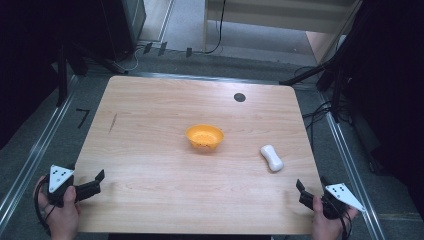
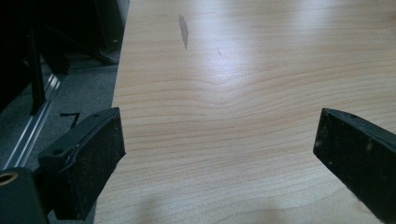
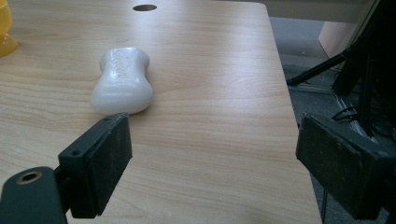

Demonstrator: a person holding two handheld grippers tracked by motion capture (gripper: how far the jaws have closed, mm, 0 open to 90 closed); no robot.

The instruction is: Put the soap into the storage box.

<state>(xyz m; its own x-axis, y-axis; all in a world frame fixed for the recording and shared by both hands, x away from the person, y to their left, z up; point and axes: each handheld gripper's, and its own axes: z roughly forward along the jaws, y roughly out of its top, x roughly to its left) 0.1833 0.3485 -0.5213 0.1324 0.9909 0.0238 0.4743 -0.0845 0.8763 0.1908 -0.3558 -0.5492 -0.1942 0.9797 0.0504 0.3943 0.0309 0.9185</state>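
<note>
White soap bar (image 3: 122, 81) on desk (image 1: 150, 165) right side, embossed lettering on top, unreadable. Orange bowl (image 1: 204, 137) at center. Left gripper (image 1: 98, 182) and right gripper (image 1: 301, 192) at near corners, both jaws wide apart, holding nothing.

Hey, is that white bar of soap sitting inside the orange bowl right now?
No, the white soap bar lies on the bare table, apart from the orange bowl.
</note>
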